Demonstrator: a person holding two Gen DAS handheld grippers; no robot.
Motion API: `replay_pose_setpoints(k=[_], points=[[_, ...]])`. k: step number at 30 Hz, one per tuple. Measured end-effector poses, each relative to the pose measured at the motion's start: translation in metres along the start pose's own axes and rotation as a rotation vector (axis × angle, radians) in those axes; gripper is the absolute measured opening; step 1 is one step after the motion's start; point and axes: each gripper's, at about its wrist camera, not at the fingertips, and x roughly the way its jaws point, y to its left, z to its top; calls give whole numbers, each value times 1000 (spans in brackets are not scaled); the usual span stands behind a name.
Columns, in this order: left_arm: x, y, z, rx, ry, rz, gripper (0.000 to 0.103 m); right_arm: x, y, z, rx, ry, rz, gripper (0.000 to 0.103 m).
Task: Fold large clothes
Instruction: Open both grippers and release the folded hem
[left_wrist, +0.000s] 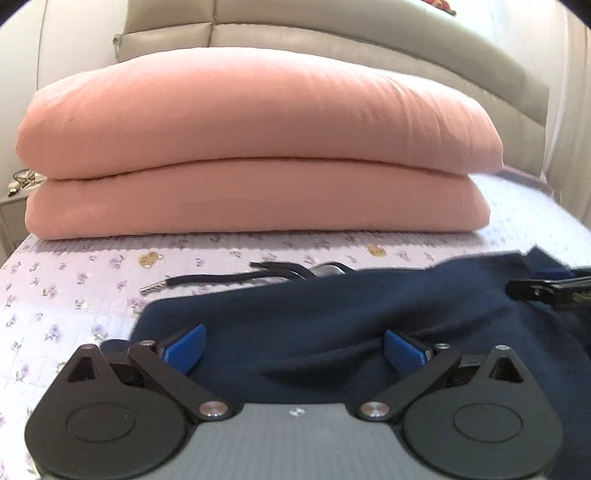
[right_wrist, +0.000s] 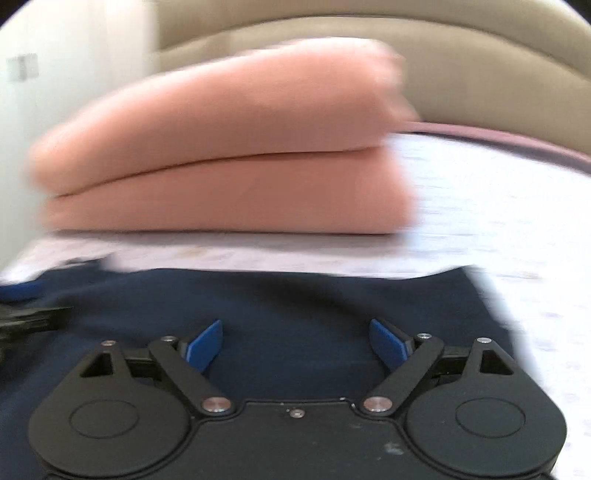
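1. Navy garment (left_wrist: 332, 306) lies flat on the floral bedsheet (left_wrist: 66, 295), near edge of the bed, in front of both grippers.
2. Left gripper (left_wrist: 294, 345): jaws spread wide, blue pads (left_wrist: 184, 349) clear of the cloth, nothing gripped.
3. Right gripper (right_wrist: 296, 341): jaws also wide apart over the garment, nothing between the pads; right view is blurred.
4. Black drawcord (left_wrist: 207, 279) with a metal tip trails on the sheet beyond the garment's far edge.
5. Folded pink duvet (left_wrist: 251, 147) is stacked behind, against the beige headboard (left_wrist: 332, 40).
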Motion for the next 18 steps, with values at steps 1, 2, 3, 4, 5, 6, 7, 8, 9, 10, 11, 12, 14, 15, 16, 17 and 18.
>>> replay_pose_setpoints(k=[1, 2, 3, 4, 5, 6, 7, 8, 9, 10, 11, 12, 14, 15, 16, 17, 18], points=[[-2, 7, 0, -15, -6, 7, 103, 2, -21, 0, 69, 7, 55, 102], [-2, 16, 1, -38, -7, 22, 103, 2, -37, 0, 105, 7, 94, 101], [-2, 27, 3, -74, 1, 57, 103, 1, -44, 0, 79, 8, 101, 96], [-2, 40, 5, -121, 27, 141, 103, -4, -45, -1, 16, 9, 87, 96], [-2, 55, 6, -176, 60, 206, 103, -9, -45, -2, -30, 5, 53, 96], [-5, 72, 6, -252, 78, 176, 103, -14, -44, -3, -43, 6, 13, 96], [-11, 82, 8, -272, 83, 123, 103, -19, -45, -1, -38, 14, -28, 97], [-16, 85, 12, -241, 110, 93, 101, -23, -48, 1, -21, 21, -69, 97], [-23, 84, 16, -193, 133, 66, 99, -31, -51, 4, 16, 29, -75, 97], [-33, 81, 19, -145, 137, 32, 99, -43, -56, 6, 48, 18, -25, 97], [-46, 75, 21, -93, 123, -16, 100, -57, -56, 6, 74, -9, 58, 98], [-61, 65, 25, -19, 101, -78, 102, -71, -53, 6, 76, -29, 143, 98], [-85, 38, 30, 130, 69, -169, 103, -94, -31, 5, -24, -28, 290, 100], [-94, 16, 32, 220, 65, -216, 103, -101, -15, 2, -100, -14, 346, 101], [-102, -3, 31, 299, 73, -261, 103, -106, 1, -3, -180, 7, 401, 102], [-108, -19, 26, 357, 90, -309, 103, -111, 14, -10, -262, 33, 459, 102], [-113, -40, 19, 417, 119, -378, 103, -115, 26, -19, -349, 57, 512, 102]])
